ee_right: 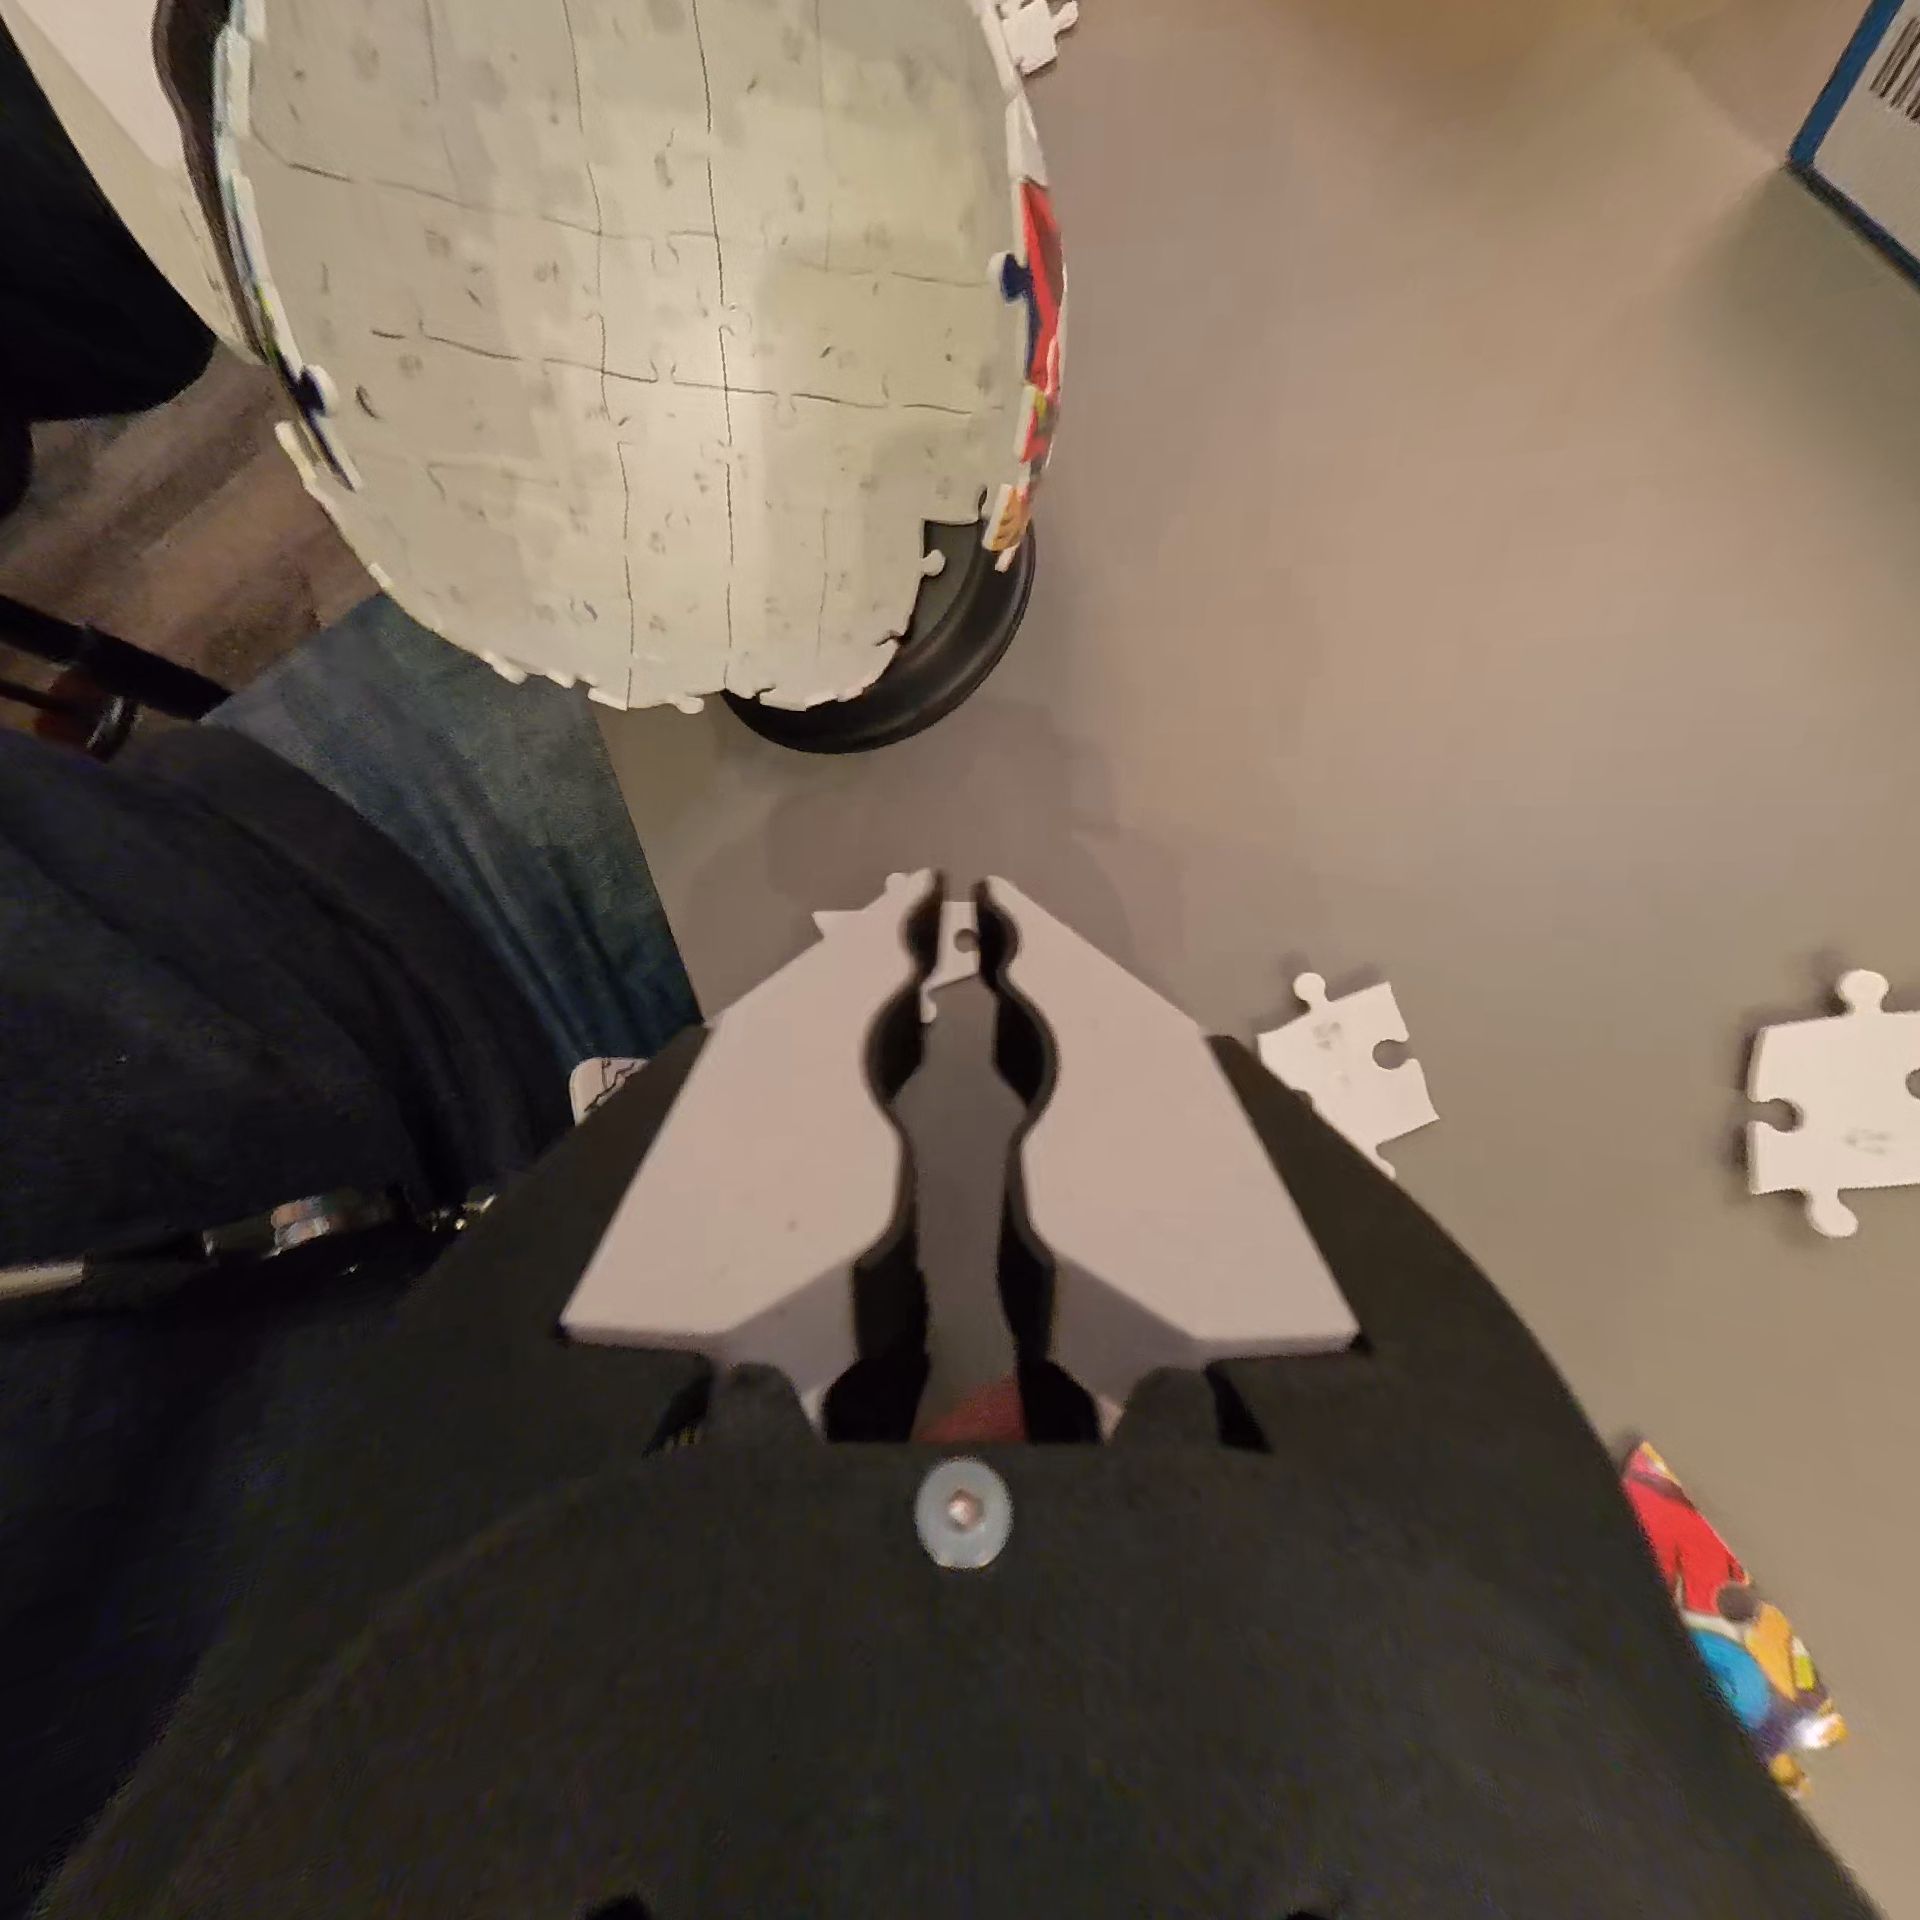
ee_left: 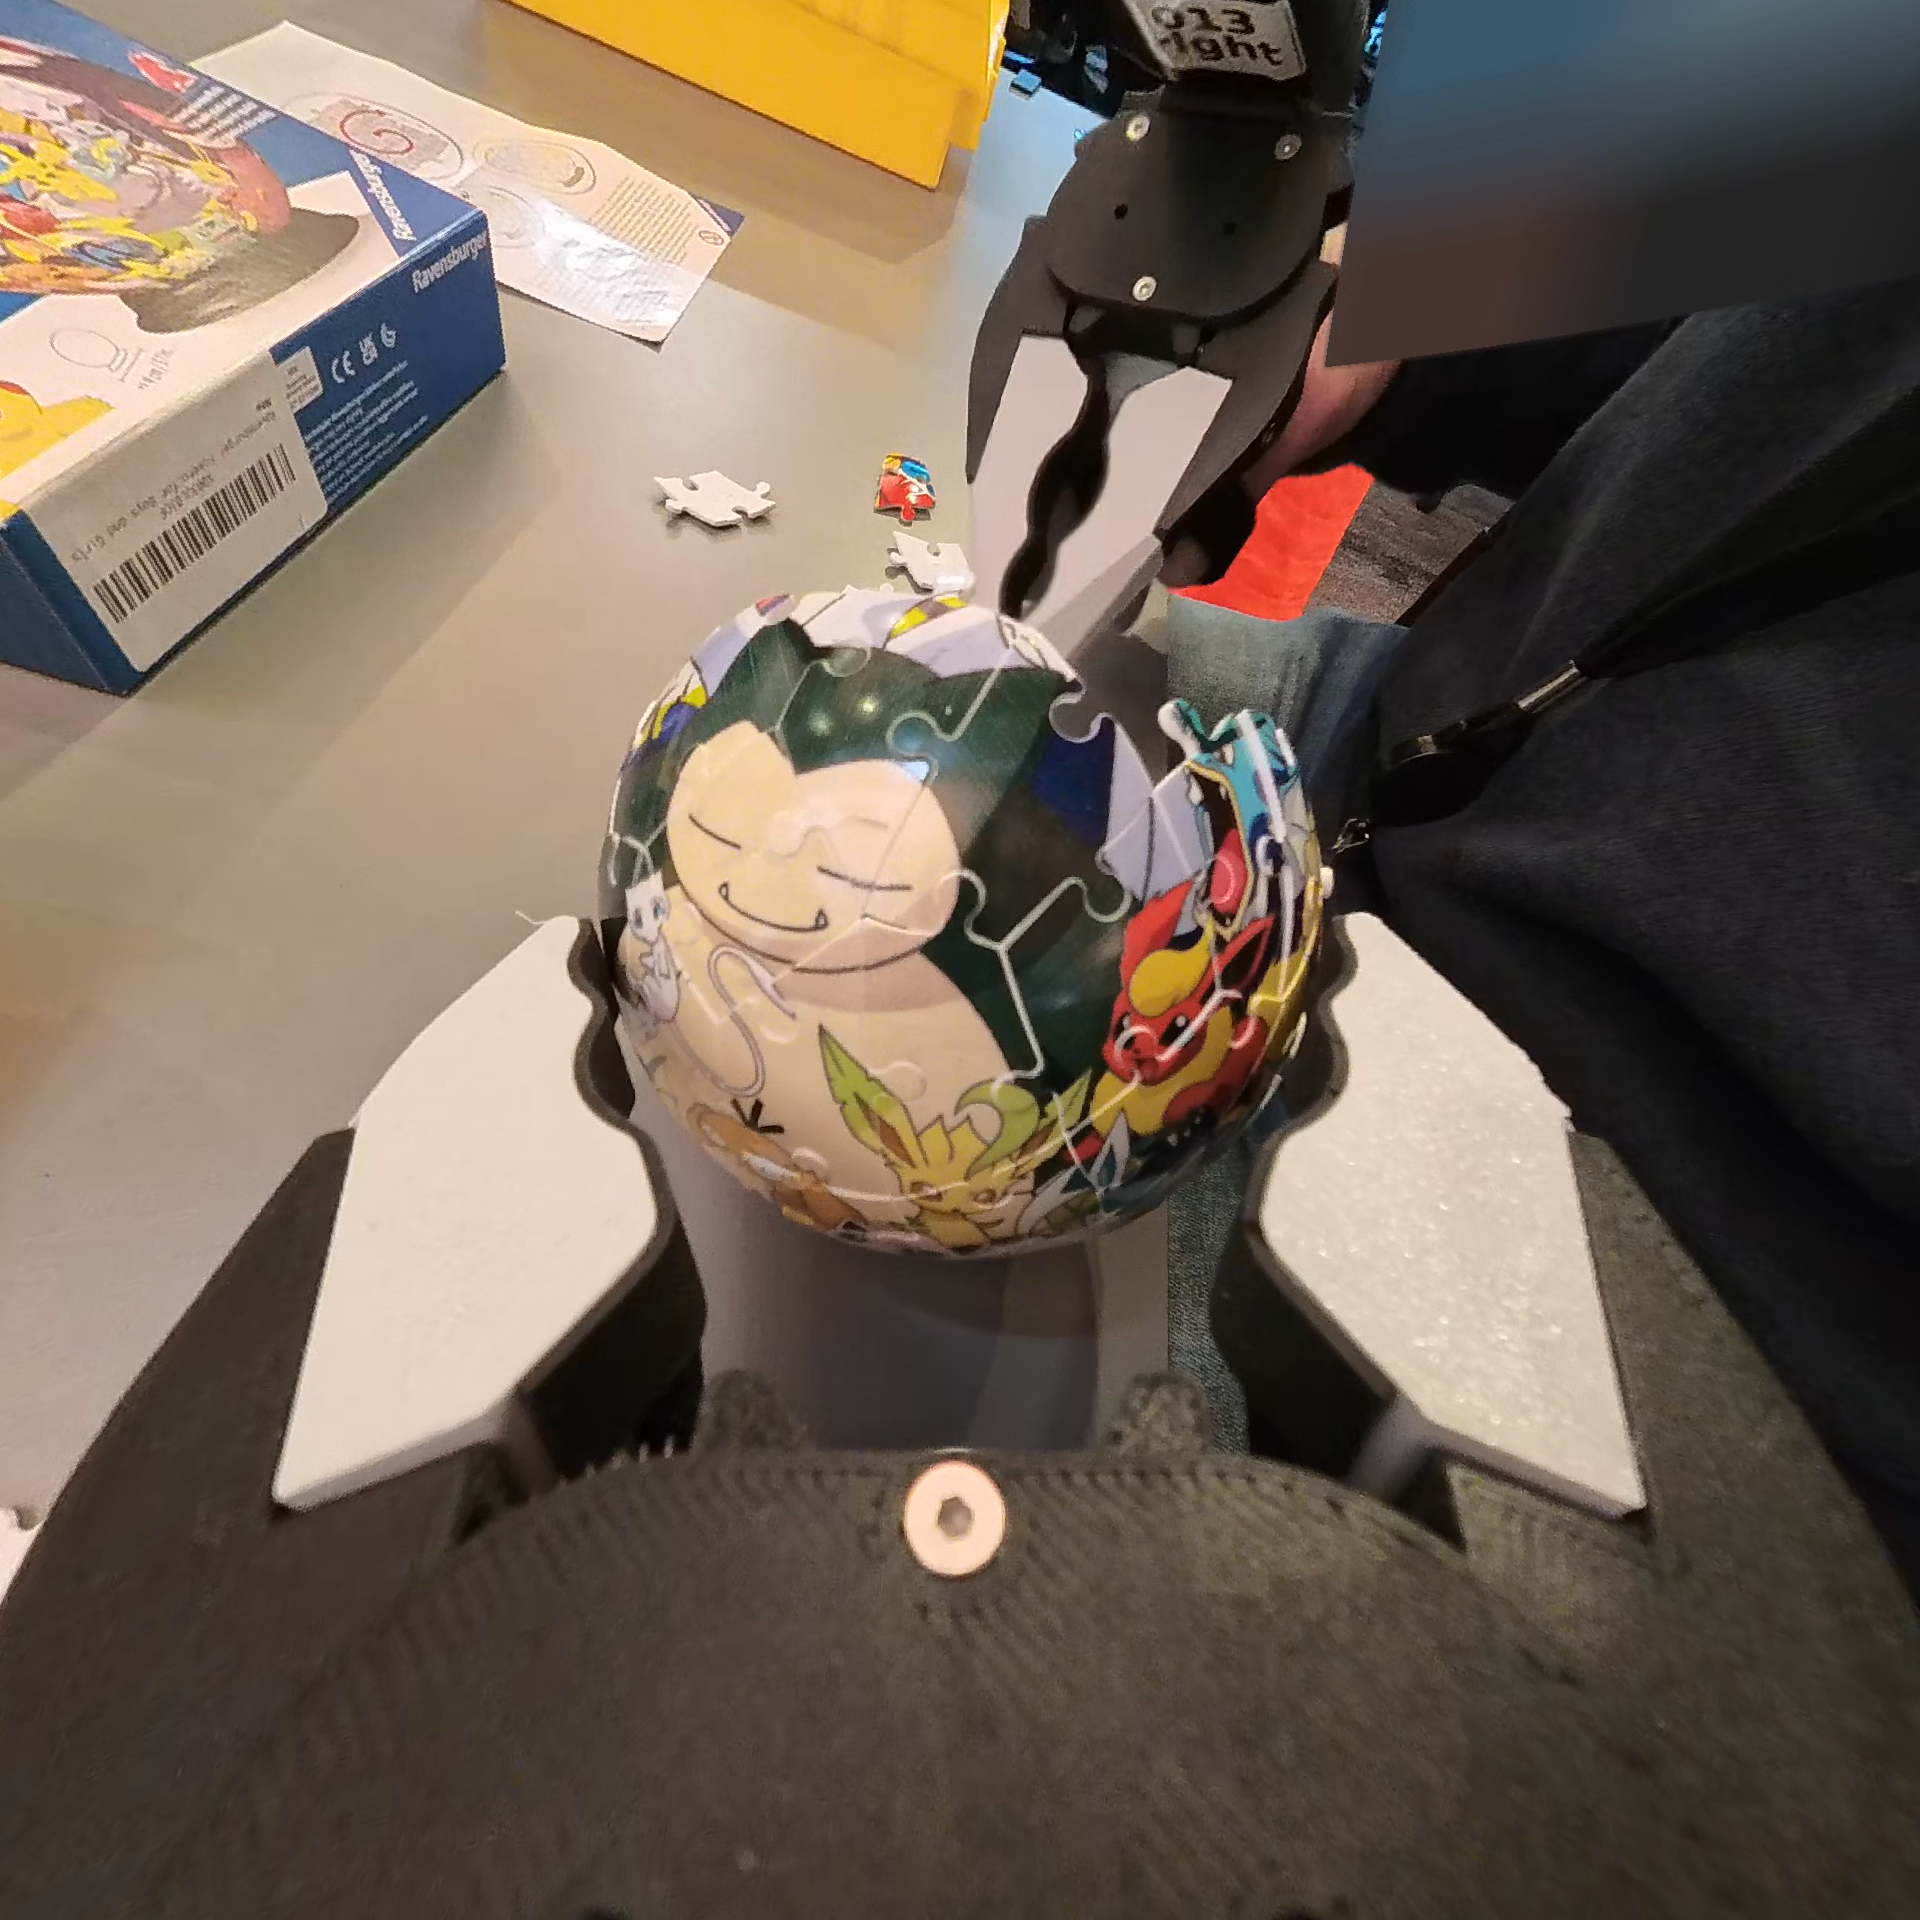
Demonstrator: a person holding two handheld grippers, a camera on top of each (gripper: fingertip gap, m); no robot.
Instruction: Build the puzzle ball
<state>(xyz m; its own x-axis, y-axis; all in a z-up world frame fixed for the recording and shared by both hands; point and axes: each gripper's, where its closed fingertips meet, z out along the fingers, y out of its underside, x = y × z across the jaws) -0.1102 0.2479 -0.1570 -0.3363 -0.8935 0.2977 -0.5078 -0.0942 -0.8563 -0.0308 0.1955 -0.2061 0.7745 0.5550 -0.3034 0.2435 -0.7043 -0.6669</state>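
The puzzle ball, printed with cartoon creatures, sits between the fingers of my left gripper, which is shut on its two sides. In the right wrist view the ball's white inner side faces me through a large open gap, and the ball rests on a black ring stand. My right gripper is down at the table behind the ball, closed to a narrow slit on a white puzzle piece. In the left wrist view the right gripper touches that piece.
Loose pieces lie on the grey table: two white ones and a coloured one. The blue puzzle box, an instruction sheet and a yellow bin are at the far left. A person's dark clothing borders the table's right edge. My right fingertips sit around 12 cm from my left ones.
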